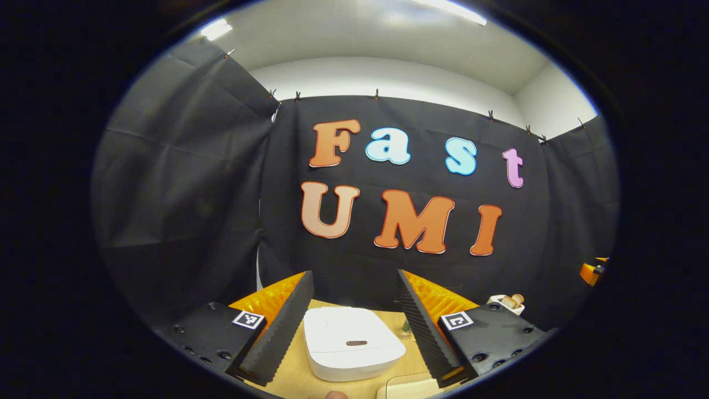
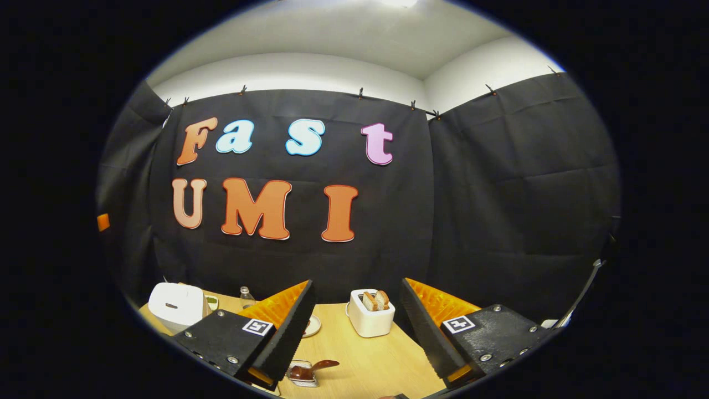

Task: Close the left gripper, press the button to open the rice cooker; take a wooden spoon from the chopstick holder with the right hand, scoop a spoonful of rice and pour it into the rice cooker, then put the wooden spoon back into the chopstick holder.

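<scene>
Both grippers, left [image 1: 354,327] and right [image 2: 357,330], are holding their jaws wide open. Nothing is done yet: the cooker [image 1: 350,342] is sitting on the worktop [image 2: 376,354] with its lid down, and the spoon [image 2: 316,367] is waiting nearby.

We see the rice cooker [image 2: 176,304] far left on the surface [image 2: 365,360], the chopstick holder [image 2: 371,319] centre, well apart.

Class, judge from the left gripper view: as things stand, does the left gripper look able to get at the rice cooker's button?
Probably yes. The rice cooker sits lid-down on the table, framed between the open left gripper's fingers, its button facing up with nothing over it. The gripper must shut first.
</scene>
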Tool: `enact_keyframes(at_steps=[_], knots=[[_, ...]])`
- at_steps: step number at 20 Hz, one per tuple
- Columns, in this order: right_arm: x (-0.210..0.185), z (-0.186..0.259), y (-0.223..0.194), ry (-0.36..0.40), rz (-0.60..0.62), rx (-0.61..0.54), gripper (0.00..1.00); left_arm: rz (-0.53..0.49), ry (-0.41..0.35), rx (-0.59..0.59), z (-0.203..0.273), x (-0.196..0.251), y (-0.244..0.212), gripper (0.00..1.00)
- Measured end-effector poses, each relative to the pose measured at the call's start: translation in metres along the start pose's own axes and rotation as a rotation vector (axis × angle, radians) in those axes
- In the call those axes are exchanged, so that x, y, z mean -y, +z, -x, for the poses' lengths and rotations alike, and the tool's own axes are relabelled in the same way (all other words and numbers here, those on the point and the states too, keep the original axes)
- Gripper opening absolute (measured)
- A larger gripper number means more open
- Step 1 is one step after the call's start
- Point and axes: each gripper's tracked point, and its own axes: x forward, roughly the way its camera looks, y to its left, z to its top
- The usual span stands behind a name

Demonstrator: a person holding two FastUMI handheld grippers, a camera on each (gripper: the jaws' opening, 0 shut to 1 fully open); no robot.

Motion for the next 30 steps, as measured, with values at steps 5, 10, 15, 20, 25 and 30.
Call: enact_keyframes(at_steps=[5,10,15,20,25,30], knots=[[0.001,0.001,-0.001,0.009,0.016,-0.012,0.96,-0.024,0.021,0.003,0.004,-0.004,0.003,1.0],[0.009,0.005,0.0,0.009,0.024,-0.009,0.96,-0.028,0.007,0.004,0.009,0.0,0.006,1.0],[0.013,0.009,-0.004,0.004,0.032,-0.019,0.96,-0.071,-0.039,0.013,0.011,0.015,0.007,0.71],[0.013,0.013,-0.001,0.0,0.052,-0.006,0.96,-0.116,-0.111,-0.004,0.01,0.034,0.001,0.24],[0.007,0.018,-0.006,0.0,0.083,-0.022,0.96,-0.068,-0.157,-0.086,-0.009,0.035,-0.028,0.06],[0.008,0.024,-0.008,-0.02,0.119,-0.028,0.96,-0.054,-0.222,-0.198,-0.051,0.036,-0.089,0.05]])
